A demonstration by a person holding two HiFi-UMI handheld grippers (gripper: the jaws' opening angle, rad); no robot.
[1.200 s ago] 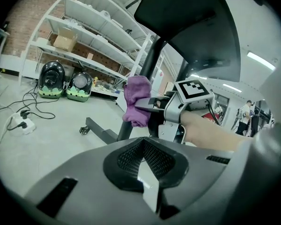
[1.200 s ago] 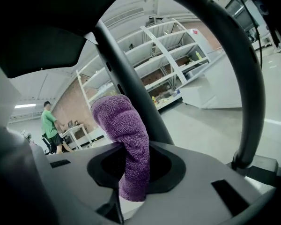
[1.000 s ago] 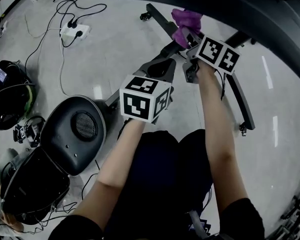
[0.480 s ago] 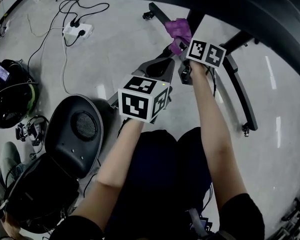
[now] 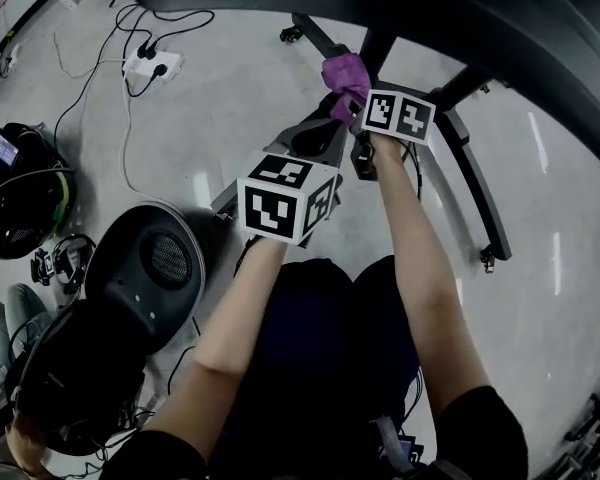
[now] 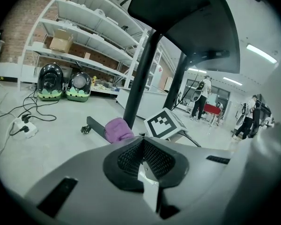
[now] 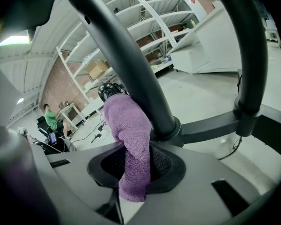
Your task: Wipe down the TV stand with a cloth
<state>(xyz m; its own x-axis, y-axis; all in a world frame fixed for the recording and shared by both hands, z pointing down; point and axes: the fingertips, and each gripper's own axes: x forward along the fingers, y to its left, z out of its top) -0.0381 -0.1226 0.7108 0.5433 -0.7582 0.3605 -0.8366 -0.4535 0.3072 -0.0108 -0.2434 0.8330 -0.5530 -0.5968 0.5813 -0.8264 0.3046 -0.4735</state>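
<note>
A purple cloth (image 5: 345, 76) is clamped in my right gripper (image 5: 353, 100), which is shut on it. In the right gripper view the cloth (image 7: 131, 139) rises from between the jaws and presses against the TV stand's black slanted post (image 7: 131, 74), just above its joint with the base bar (image 7: 210, 123). The stand's base leg (image 5: 472, 188) runs along the floor on castors. My left gripper (image 5: 318, 140) hovers shut and empty just left of the right one. Its own view shows the cloth (image 6: 118, 129), the right gripper's marker cube (image 6: 163, 123) and the post (image 6: 141, 74) ahead.
A white power strip (image 5: 150, 64) with loose cables lies on the floor at the far left. Black domed cases (image 5: 145, 263) and headsets (image 5: 20, 193) sit to my left. Shelving (image 6: 84, 32) and standing people (image 6: 203, 97) fill the background.
My right gripper has carried the cloth leftward and toward me along the stand. The left gripper has stayed almost where it was.
</note>
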